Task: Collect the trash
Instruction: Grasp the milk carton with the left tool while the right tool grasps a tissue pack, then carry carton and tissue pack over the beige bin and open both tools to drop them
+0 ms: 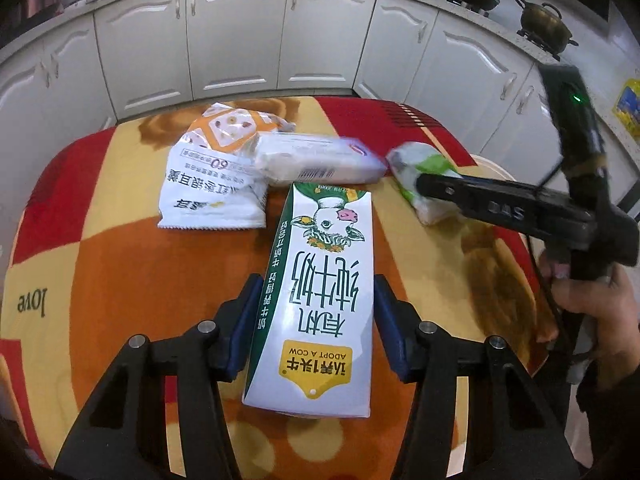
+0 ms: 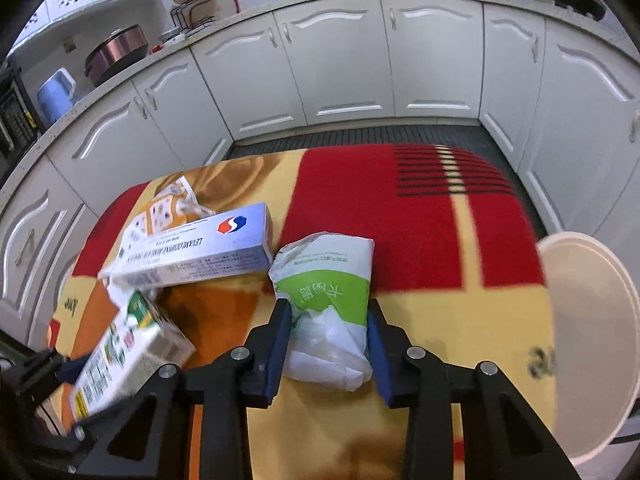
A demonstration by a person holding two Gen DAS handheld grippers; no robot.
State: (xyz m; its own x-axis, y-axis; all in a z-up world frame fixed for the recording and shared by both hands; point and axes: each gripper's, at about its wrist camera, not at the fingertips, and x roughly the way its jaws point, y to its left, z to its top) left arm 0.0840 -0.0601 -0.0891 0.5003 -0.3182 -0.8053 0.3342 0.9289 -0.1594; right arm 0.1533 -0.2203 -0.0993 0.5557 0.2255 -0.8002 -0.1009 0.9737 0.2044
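Left tool point(image 1: 316, 316) stands around the milk carton point(image 1: 320, 296), one blue pad on each long side at about the middle of its length, and it looks closed on it. The carton lies flat on the tabletop point(image 1: 120, 264), in front of the snack bag point(image 1: 216, 176) and touching the flat box point(image 1: 316, 158), whose one end rests on that bag. Right tool point(image 2: 330, 340) has its pads against both sides of the tissue pack point(image 2: 332, 304), so it is narrow and holds the pack near its crumpled end. The pack lies to the right of the carton and just beside the end of the box. A white bin point(image 2: 596, 344) is beyond the tabletop edge, on the far side of the pack from the carton.

My judgement is that the carton is stiff and smooth. If it is empty it will be light, but its walls can bend in under pressure, so the hold at the middle of the long sides is good and should be firm, not hard. A grip close to one end could let it swing. The pack is soft and light, and its plastic film is slippery. It will squash between the pads, so the tool must close well into it. The fuller middle part is safer than the loose torn end, which may slip out
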